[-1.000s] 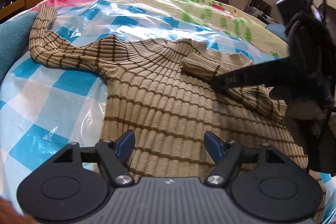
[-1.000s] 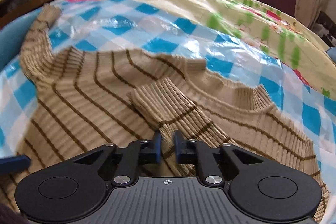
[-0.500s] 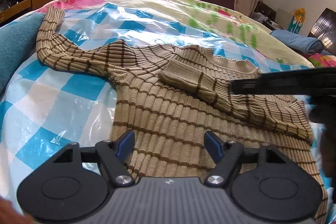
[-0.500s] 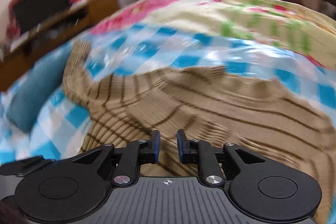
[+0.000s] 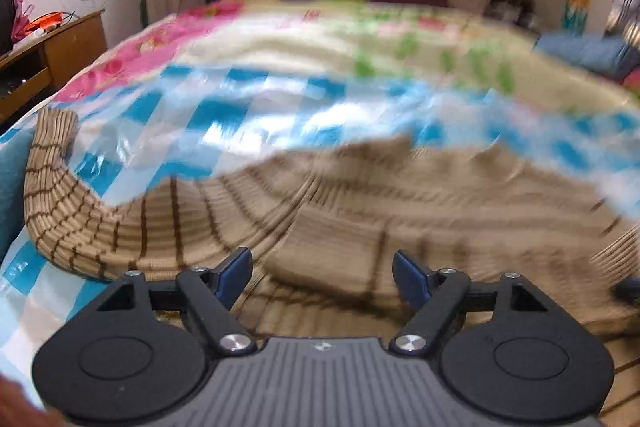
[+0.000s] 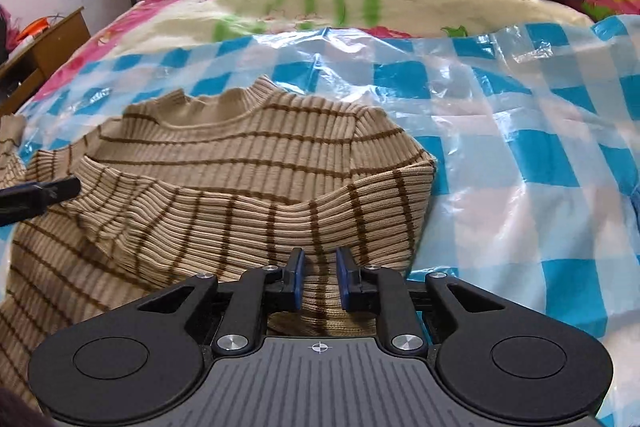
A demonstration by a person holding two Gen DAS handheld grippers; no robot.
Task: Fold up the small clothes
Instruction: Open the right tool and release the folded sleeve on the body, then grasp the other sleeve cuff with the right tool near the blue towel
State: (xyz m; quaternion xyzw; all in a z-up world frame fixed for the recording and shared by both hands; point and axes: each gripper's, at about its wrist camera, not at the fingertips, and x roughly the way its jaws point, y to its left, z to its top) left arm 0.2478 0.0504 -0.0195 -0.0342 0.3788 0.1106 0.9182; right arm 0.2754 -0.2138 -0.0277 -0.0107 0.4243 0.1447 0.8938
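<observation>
On checkered sheet (image 6: 520, 163): striped sweater (image 6: 248, 163) | left gripper (image 5: 322, 269) jaws apart | right gripper (image 6: 319, 277) jaws narrowly parted, holding nothing

Motion blur smears most of the left wrist view: the striped sweater (image 5: 360, 195) loses its ribbing across the body, and the folded sleeve end (image 5: 332, 259) between the wide-apart fingers of the left tool (image 5: 322, 273) shows only soft edges. The sweater's hem is hidden below that tool's body, its right side cut off by the frame. In the right wrist view, the right tool (image 6: 319, 281) covers the knit beneath it; whether its narrow-set fingers pinch fabric cannot be told. The sweater's left sleeve (image 6: 10, 143) runs off the picture's left edge.
</observation>
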